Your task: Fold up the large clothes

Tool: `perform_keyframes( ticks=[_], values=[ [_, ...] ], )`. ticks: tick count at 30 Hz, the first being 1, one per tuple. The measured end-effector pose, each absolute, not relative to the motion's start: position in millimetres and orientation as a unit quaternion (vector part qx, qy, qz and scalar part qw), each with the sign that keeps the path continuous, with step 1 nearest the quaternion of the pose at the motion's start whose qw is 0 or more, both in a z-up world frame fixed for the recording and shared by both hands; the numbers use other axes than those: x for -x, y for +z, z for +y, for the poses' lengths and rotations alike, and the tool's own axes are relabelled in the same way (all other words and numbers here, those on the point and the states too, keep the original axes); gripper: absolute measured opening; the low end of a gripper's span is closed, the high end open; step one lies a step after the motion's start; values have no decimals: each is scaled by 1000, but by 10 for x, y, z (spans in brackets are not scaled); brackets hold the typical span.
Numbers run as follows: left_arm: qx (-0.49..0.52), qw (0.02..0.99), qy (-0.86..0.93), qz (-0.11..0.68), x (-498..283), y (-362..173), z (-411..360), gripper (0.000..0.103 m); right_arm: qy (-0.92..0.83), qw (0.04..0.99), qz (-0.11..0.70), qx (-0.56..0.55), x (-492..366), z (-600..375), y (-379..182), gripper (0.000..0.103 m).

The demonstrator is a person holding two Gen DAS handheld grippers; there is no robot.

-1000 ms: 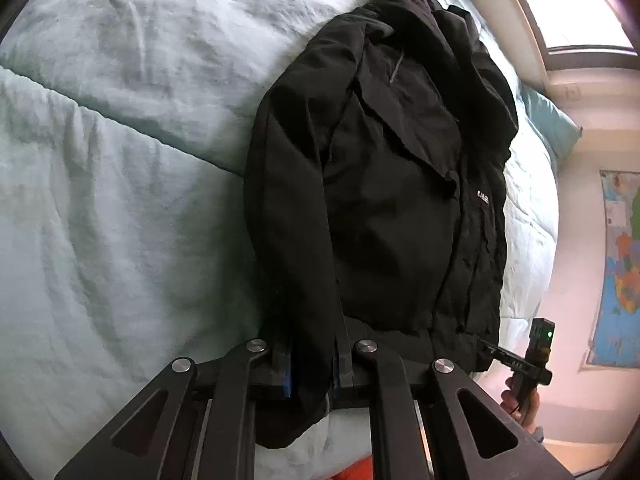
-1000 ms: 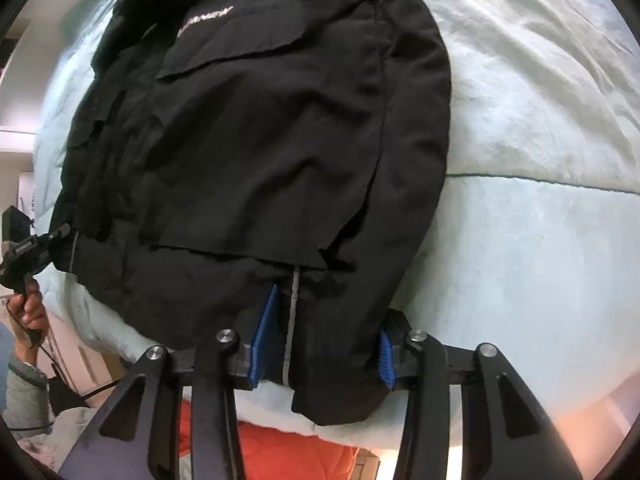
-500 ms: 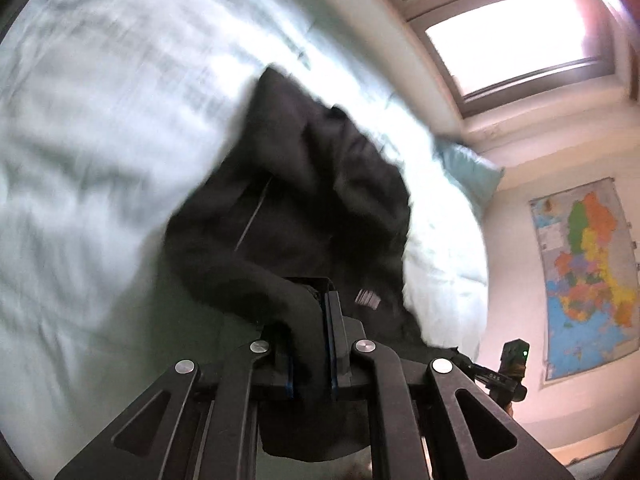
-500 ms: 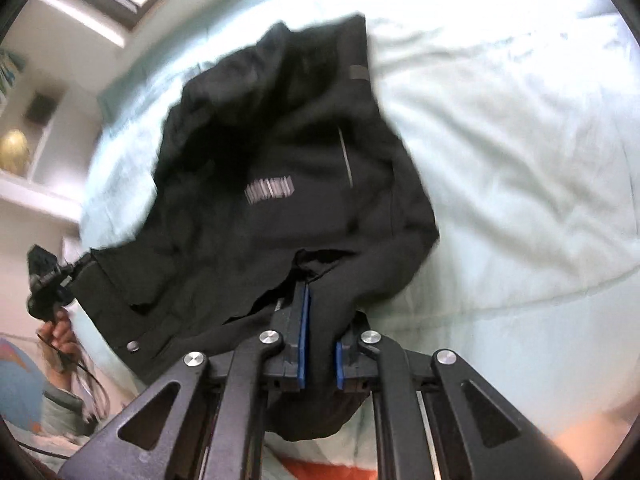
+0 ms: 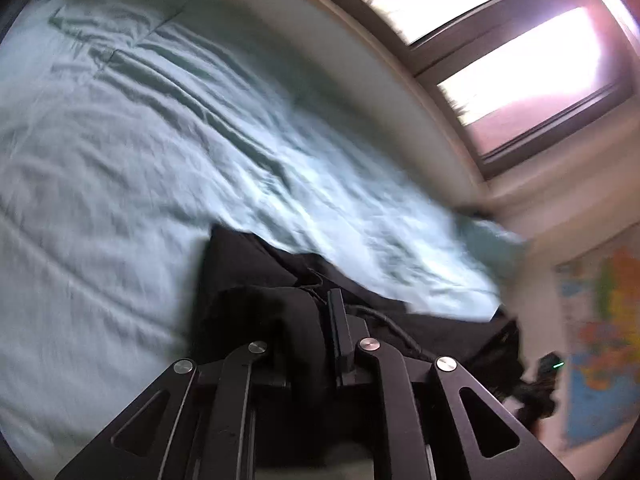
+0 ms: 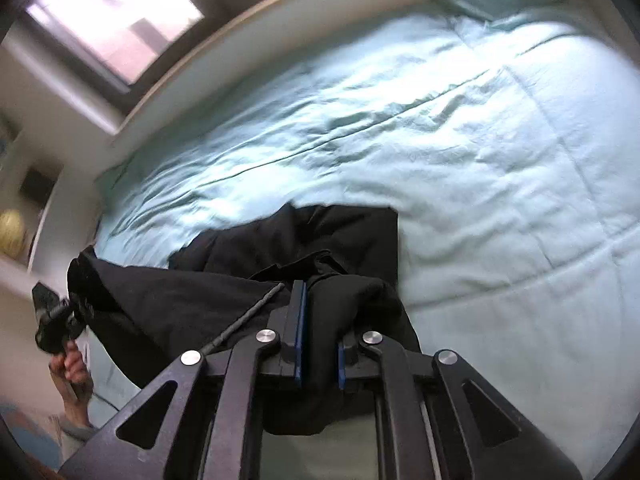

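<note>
Above the pale green bedspread (image 6: 460, 128), both grippers are gripping the black jacket (image 6: 248, 280): right gripper (image 6: 319, 344) clamping a bunched fold, left gripper (image 5: 316, 340) easing slightly open, cloth between its jaws.

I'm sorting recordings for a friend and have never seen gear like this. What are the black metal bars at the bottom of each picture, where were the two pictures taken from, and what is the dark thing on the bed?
No robot here: a person carries a handheld two-finger gripper in each hand, each with a wide-angle camera looking along its fingers. The bars are the gripper's own linkage.

One picture is from the left gripper, the other from the right gripper. Each also shows the other gripper off to the side, the person's hand holding it.

The dark thing is a black jacket on a pale green duvet, below a window. Both jaws are clamped on bunched jacket fabric, the left loosening slightly. The blur indicates fast movement.
</note>
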State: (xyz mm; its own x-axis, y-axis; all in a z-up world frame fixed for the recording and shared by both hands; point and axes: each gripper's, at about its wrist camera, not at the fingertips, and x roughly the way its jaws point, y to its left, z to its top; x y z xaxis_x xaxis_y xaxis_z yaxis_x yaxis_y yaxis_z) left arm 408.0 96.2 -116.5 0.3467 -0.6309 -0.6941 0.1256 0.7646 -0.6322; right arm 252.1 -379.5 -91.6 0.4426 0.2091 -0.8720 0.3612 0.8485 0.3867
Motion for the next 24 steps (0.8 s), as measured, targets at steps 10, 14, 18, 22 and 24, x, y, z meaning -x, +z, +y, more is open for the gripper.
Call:
perform_keyframes(
  ticks=[10, 14, 18, 22, 24],
  values=[
    [147, 746, -183, 623, -4830, -2717, 167, 17, -91, 726, 641, -233, -3394, -3732, -2578, 16],
    [148, 729, -219, 632, -4850, -2606, 282, 18, -73, 728, 644, -224, -3353, -3743, -2456, 16],
    [172, 699, -255, 646, -4845, -2419, 568, 22, -48, 725, 634, -265, -3204, -3971, -2131, 17],
    [251, 660, -298, 642, -4760, -2173, 981, 30, -8, 716, 602, -352, -3029, -4219, -1828, 27],
    [281, 646, -318, 634, -4697, -2033, 1183, 49, -13, 722, 583, -373, -2914, -4349, -1669, 49]
  ],
)
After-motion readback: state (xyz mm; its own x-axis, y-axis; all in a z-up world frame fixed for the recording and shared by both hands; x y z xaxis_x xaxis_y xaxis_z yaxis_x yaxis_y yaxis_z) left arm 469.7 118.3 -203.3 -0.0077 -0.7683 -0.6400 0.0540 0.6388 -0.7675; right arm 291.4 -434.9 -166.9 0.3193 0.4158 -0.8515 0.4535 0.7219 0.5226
